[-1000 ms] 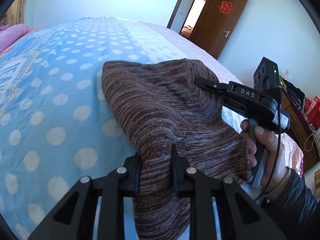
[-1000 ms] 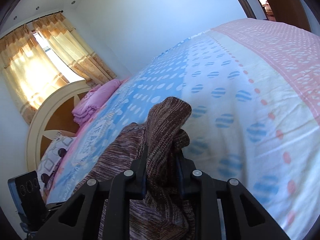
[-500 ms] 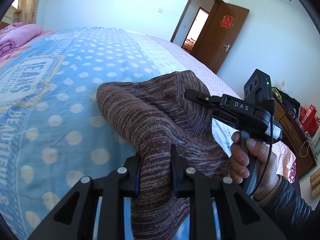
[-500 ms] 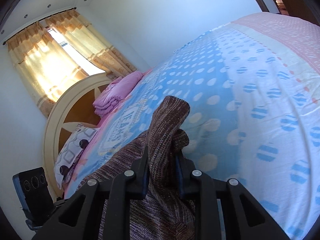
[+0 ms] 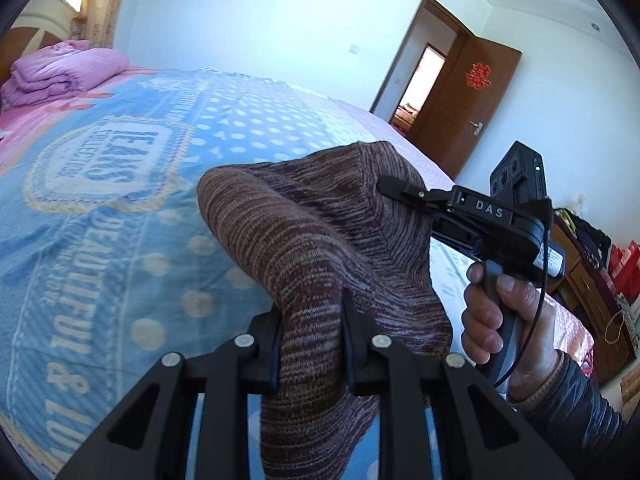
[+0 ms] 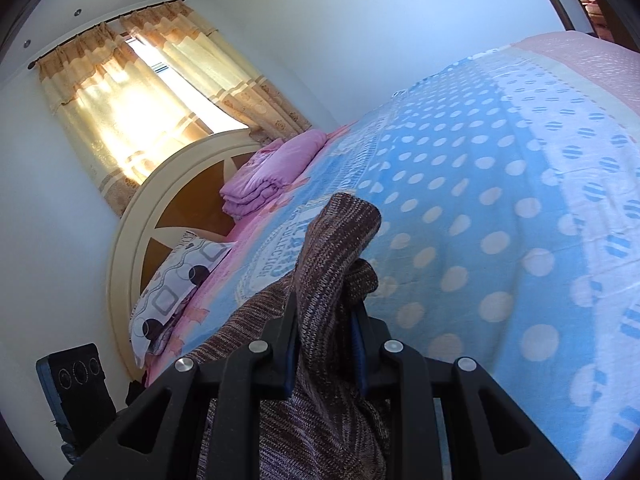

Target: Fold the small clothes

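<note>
Fingers (image 5: 276,344) of the left gripper (image 5: 310,344) are clamping a bunched fold of the brown knit garment (image 5: 304,240), cloth filling the gap between both pads. Right gripper (image 6: 326,348) fingers (image 6: 290,344) are doing the same, pinching another bunch of the same knit (image 6: 336,240), which is poking up past the fingertips and hanging down below them. Garment is hanging in the air between the two grippers, above the bed (image 5: 132,216), not lying flat on it. In the left wrist view the knit is draping from the left fingers up and over to the right gripper (image 5: 394,190), whose tips are disappearing into the cloth edge. A person's hand (image 5: 496,312) is wrapping around that gripper's handle, dark sleeve (image 5: 576,404) behind it. Bedspread is blue with pale dots and lettering, turning white with blue dots and then pink toward the far side (image 6: 580,80). Folded pink quilt (image 6: 272,172) is sitting at the head end near the rounded headboard (image 6: 156,208), patterned pillow (image 6: 180,276) just beside it. Sunlit curtains (image 6: 132,92) are hanging behind the headboard. Brown door (image 5: 468,100) is standing open in the left view, cluttered cabinet (image 5: 596,292) at far right.
</note>
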A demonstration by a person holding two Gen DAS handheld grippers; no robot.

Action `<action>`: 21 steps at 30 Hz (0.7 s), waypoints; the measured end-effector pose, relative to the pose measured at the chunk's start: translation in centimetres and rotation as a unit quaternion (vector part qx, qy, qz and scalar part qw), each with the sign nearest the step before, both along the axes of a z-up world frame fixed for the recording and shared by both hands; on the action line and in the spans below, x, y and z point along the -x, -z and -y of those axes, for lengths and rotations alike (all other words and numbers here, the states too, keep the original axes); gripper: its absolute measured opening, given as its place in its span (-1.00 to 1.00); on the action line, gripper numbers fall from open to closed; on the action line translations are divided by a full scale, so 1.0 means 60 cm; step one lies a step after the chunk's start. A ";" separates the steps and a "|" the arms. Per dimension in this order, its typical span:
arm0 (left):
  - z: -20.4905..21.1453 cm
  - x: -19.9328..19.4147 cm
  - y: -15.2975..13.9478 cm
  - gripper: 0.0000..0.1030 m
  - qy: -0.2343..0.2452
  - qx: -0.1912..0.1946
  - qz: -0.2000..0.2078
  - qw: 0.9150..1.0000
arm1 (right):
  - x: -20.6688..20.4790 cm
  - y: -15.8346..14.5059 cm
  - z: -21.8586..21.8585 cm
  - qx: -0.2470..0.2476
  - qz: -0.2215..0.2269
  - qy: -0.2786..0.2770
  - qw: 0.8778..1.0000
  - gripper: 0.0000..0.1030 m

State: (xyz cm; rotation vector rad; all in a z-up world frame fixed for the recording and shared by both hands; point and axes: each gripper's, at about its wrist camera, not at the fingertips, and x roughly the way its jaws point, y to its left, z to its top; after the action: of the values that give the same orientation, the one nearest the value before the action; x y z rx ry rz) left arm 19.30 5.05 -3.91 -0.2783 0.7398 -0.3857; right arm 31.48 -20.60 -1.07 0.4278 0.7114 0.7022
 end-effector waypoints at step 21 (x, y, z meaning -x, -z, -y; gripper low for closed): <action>-0.098 0.036 0.006 -0.55 -0.060 -0.022 0.001 0.998 | -0.029 0.013 -0.158 0.010 -0.007 -0.074 0.997 -0.56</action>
State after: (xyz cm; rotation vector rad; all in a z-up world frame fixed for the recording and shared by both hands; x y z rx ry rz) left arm 17.14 10.95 -4.29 -0.2797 0.7248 -0.2559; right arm 33.24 -11.13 -1.87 0.3644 0.7681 0.8304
